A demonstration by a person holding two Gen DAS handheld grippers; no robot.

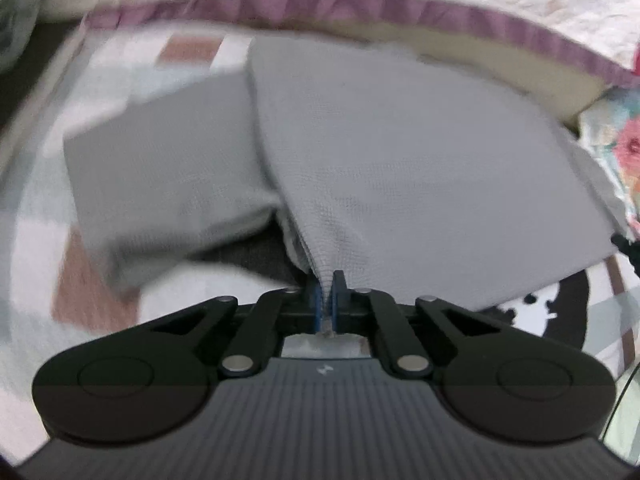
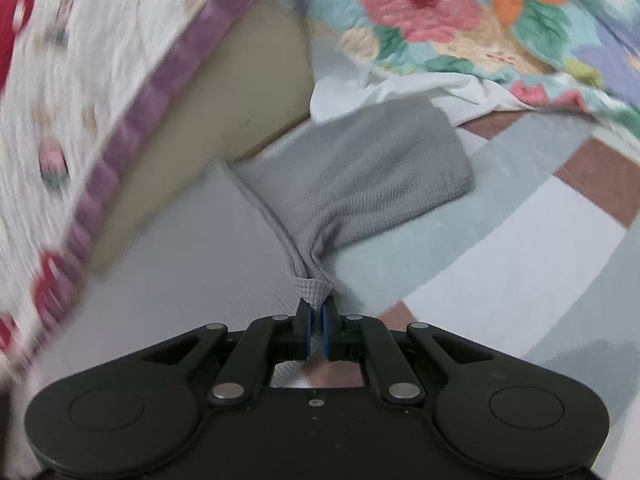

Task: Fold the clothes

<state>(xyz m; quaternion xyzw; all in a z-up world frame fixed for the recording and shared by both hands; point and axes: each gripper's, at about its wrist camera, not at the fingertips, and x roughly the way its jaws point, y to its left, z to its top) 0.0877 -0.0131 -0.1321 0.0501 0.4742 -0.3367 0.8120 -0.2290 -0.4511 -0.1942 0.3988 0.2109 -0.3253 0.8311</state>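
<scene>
While a checked bedsheet [image 2: 520, 240] in pale green, white and brown spreads underneath, a white quilt with purple border [image 2: 132, 120] crowds the far left and a floral blanket [image 2: 460, 20] bunches at the far right, white cloth [image 2: 360, 96] poking out beneath it. Both tongs are clamped tight on the grey knit garment [image 1: 380, 160]: left gripper [image 1: 327, 300] pinching a gathered edge, right gripper [image 2: 316, 320] nipping a corner [image 2: 314, 290], fabric fanning away from each toward the quilt.
</scene>
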